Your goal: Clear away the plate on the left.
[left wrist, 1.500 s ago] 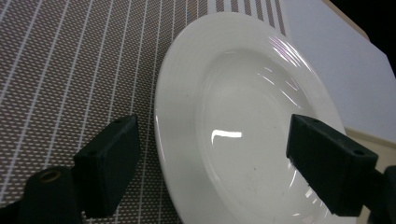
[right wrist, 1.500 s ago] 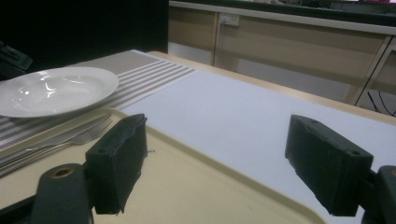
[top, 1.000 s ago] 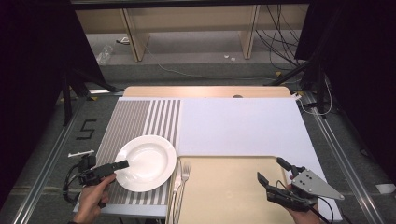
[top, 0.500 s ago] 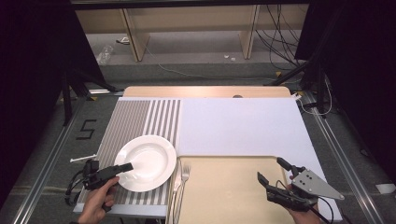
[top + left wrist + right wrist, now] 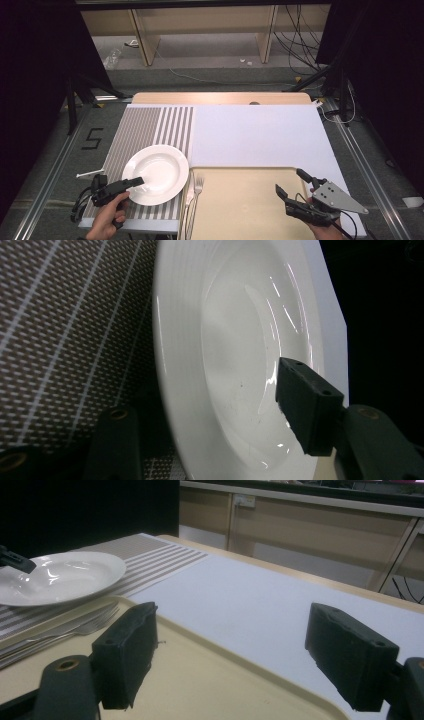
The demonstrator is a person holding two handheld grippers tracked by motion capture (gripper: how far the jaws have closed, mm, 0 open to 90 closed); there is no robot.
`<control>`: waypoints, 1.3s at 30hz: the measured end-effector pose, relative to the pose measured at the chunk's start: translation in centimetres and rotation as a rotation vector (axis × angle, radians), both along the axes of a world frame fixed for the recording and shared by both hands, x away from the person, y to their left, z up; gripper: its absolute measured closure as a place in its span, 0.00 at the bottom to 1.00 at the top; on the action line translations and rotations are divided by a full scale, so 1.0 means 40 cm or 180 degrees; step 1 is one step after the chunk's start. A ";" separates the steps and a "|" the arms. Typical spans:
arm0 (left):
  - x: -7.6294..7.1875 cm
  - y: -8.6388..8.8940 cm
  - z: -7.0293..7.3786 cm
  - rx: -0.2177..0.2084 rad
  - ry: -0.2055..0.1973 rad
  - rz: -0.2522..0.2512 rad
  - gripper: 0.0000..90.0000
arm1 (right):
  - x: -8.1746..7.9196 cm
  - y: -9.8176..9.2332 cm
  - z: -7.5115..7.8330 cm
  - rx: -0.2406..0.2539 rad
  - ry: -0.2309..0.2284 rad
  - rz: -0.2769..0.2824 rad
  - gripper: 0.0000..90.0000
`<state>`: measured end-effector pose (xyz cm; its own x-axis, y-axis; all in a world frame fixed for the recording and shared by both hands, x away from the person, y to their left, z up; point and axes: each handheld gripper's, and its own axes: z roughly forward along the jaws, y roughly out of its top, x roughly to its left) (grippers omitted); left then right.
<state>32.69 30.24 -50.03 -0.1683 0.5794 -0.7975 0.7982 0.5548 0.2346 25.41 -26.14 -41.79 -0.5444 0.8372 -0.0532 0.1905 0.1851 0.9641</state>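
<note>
A white deep plate (image 5: 156, 172) lies on the striped grey mat (image 5: 150, 125) at the front left. My left gripper (image 5: 136, 181) is at the plate's near-left rim, open. In the left gripper view one jaw stands over the plate's bowl (image 5: 235, 340) and the other sits low outside the rim, so the rim is between them. My right gripper (image 5: 288, 181) hovers open over the right end of the beige tray (image 5: 245, 205). Nothing is between its fingers, and the tray (image 5: 200, 690) lies beneath them.
A fork (image 5: 198, 186) and another piece of cutlery (image 5: 189, 192) lie along the tray's left edge beside the plate. A white mat (image 5: 255, 135) covers the table's right and middle. The table's front edge is close to both hands.
The left hand has drawn back a little toward the front edge while its gripper stays at the plate's rim. The plate and the right gripper have not moved.
</note>
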 end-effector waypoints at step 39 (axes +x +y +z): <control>-0.001 0.014 -0.016 -0.0188 0.0000 0.0163 0.90 | 0.000 -0.003 0.000 0.0017 0.0016 0.0003 0.25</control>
